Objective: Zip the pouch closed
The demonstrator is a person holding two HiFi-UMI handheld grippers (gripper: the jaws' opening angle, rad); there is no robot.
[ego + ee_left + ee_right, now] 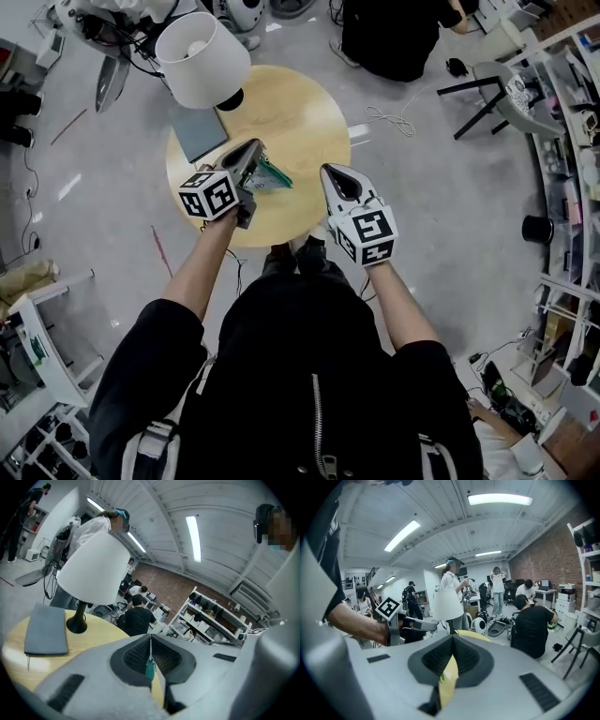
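A small green pouch (272, 176) hangs in the air above the round wooden table (300, 112). My left gripper (251, 150) is shut on it. In the left gripper view, a thin green edge of the pouch (150, 667) shows pinched between the closed jaws of the left gripper (151, 637). To the right and slightly nearer, my right gripper (335, 171) is apart from the pouch. Its jaws meet at the tip in the right gripper view (452, 637) with nothing seen between them. The left gripper (408, 624) appears there off to the left.
A lamp with a white shade (202, 58) stands at the table's far left, beside a flat grey pad (199, 133). Both also show in the left gripper view, the lamp (93, 569) above the pad (46, 630). A cable (389, 117) lies on the floor, and people work further back.
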